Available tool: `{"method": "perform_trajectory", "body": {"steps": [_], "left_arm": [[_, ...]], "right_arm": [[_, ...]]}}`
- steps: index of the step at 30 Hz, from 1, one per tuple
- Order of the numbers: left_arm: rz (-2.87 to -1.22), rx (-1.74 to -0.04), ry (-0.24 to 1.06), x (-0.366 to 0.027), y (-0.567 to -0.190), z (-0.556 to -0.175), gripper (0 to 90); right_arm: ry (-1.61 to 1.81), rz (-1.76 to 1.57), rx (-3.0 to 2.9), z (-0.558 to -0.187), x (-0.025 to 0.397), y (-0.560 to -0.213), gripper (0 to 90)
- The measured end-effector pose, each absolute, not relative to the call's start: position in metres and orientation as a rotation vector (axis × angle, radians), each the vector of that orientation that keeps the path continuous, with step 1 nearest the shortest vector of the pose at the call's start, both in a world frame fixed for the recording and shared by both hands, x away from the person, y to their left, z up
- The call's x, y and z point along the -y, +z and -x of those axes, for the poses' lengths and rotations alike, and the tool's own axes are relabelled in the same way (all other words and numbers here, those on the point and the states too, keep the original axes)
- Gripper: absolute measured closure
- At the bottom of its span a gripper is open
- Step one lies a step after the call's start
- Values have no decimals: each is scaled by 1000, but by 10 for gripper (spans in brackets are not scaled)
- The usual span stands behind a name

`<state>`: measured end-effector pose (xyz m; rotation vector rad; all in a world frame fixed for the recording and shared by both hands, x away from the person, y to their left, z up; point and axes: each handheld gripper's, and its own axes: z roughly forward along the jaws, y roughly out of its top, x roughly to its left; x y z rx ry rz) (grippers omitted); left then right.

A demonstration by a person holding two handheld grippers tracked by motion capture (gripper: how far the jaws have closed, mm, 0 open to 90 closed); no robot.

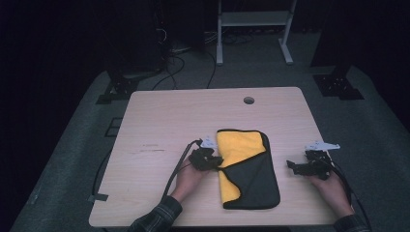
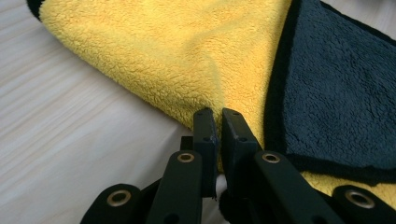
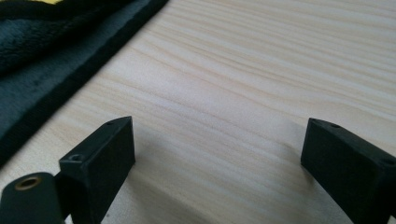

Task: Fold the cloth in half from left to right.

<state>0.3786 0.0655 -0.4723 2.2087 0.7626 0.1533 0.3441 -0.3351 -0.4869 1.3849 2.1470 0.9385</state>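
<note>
Left tool (image 2: 218, 122) pinched nearly closed on the left edge of the folded yellow-and-black cloth (image 1: 246, 166), right tool (image 3: 219, 154) spread wide, holding nothing, just right of it, pale wood counter (image 1: 159, 125) with cable hole (image 1: 248, 100), grey carpet (image 1: 63, 145), dark room, white frame (image 1: 254, 29) behind

The left gripper (image 1: 216, 162) sits low at mid-table, jaws nearly shut, pinching a cloth (image 2: 177, 60) edge. The right gripper (image 1: 294, 166) rests apart on the other side, jaws spread wide, pointing left. Both forearms reach forward.
</note>
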Motion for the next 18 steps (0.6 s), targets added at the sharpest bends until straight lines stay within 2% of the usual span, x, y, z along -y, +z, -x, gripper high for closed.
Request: {"method": "perform_trajectory", "body": {"steps": [18], "left_arm": [[-2193,-851,208,-134,-470,-377,822]], "right_arm": [[936,-1388,-2143,-344,335,-487,88]]}}
